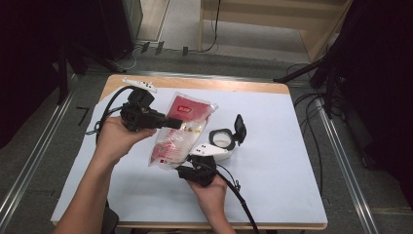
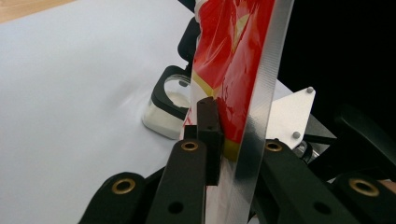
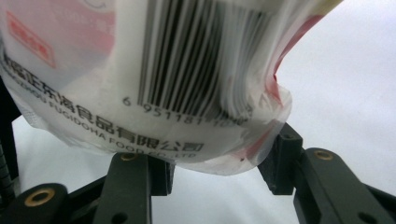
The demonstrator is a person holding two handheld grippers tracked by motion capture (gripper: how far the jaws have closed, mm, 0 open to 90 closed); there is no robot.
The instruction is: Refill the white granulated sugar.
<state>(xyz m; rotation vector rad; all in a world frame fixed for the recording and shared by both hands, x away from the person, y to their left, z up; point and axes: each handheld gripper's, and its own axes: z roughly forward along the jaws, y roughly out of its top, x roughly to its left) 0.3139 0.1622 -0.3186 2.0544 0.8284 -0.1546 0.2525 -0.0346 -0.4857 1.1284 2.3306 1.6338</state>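
A red and white plastic pouch (image 1: 178, 129) is held up over the table between both grippers. My left gripper (image 1: 181, 124) comes in from the left and is shut on the pouch's ribbed sealed edge (image 2: 261, 93); one black finger (image 2: 208, 126) lies flat against the red film. My right gripper (image 1: 184, 167) is below, its jaws standing to either side of the pouch's bulging bottom end (image 3: 196, 107), where a barcode is printed. The right pad (image 3: 280, 161) presses on the pouch's corner. A small clear jar (image 1: 223, 142) with white contents and an open black flip lid stands just right of the pouch.
A white sheet (image 1: 272, 161) covers most of the wooden table. A small white object (image 1: 140, 84) lies at the back left edge. Cables trail from both grippers. Dark stand legs and cables (image 1: 316, 73) stand on the floor to the right.
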